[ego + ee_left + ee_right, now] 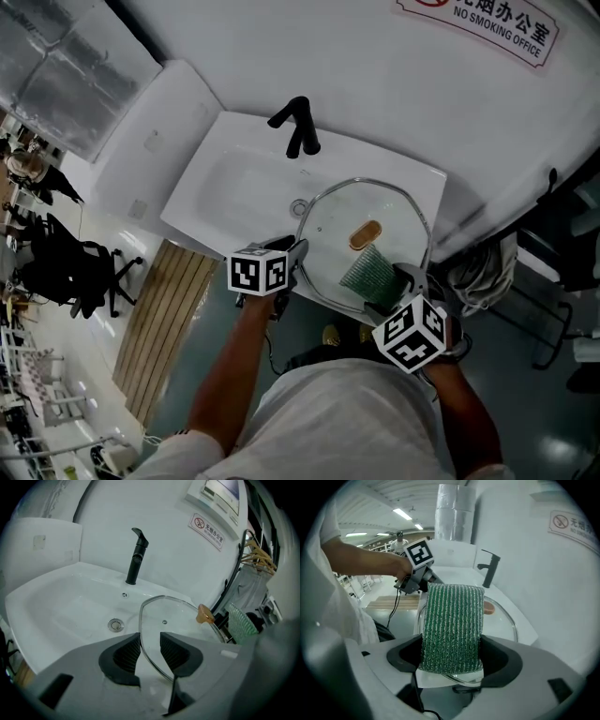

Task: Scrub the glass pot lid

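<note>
Above the white ceramic sink [202, 192] hangs a round glass pot lid [330, 232].
Left tool [145, 651] pinches its rim, likely slick and breakable; right tool [451, 656] clamps a soft green scouring pad [452, 625].

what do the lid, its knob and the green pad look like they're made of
Lid: clear glass, glossy; the sink shows through it. Its rim looks like shiny metal. Knob: tan, smooth, perhaps wood or plastic. Pad: green woven mesh with glinting threads, probably plastic fibre.
</note>
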Available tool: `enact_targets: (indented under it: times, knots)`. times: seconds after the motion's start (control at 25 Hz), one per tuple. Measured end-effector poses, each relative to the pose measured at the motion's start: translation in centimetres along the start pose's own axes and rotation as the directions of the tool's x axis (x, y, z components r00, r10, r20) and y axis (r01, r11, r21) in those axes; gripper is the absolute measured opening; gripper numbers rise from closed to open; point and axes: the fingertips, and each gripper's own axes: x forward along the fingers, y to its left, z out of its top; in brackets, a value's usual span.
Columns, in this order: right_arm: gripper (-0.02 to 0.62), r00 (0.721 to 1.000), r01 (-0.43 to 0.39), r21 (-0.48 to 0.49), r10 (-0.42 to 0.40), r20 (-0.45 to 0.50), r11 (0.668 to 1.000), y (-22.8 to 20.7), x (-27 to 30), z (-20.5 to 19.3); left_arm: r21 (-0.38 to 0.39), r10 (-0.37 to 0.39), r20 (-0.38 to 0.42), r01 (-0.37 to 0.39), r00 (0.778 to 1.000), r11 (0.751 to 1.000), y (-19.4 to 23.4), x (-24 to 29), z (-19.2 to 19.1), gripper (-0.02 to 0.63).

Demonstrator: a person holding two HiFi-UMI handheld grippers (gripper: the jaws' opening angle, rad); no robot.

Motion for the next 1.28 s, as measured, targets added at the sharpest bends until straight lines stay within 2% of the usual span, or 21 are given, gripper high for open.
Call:
enact_targets:
  times: [0.32,0.56,0.84,1.04,1.28]
  knots:
    - [0.348,0.995,-0.073,-0.184,0.058,-0.087,0.98,4.0,2.9,-0.4,0.007,-0.009,0.009,0.009,1.0,1.0,-0.3,0.1,0.3,0.143]
    - [0.348,0.993,-0.084,-0.196,0.065,-0.102,0.977,3.9,3.1,-0.9,0.007,-0.011,0.009,0.011,1.0,1.0,-0.2,0.0,0.3,0.143]
    - [0.348,0.995,-0.047,-0.128,0.035,-0.098,0.991,1.4,1.8,-2.3,0.004,-0.007,0.001,0.007,1.0,1.0,-0.1,0.0,0.2,0.144]
    - [0.348,0.997,-0.042,0.01,0.043,-0.059,0.999,-1.0,0.9,-3.5,0.005,-0.015,0.004,0.015,1.0,1.0,-0.2,0.0,0.4,0.144]
    - [0.348,0.999,-0.028,0.159,0.03,-0.013,0.987,-3.4,0.3,-5.2,-0.005,-0.008,-0.004,0.008,1.0,1.0,-0.1,0.1,0.1,0.144]
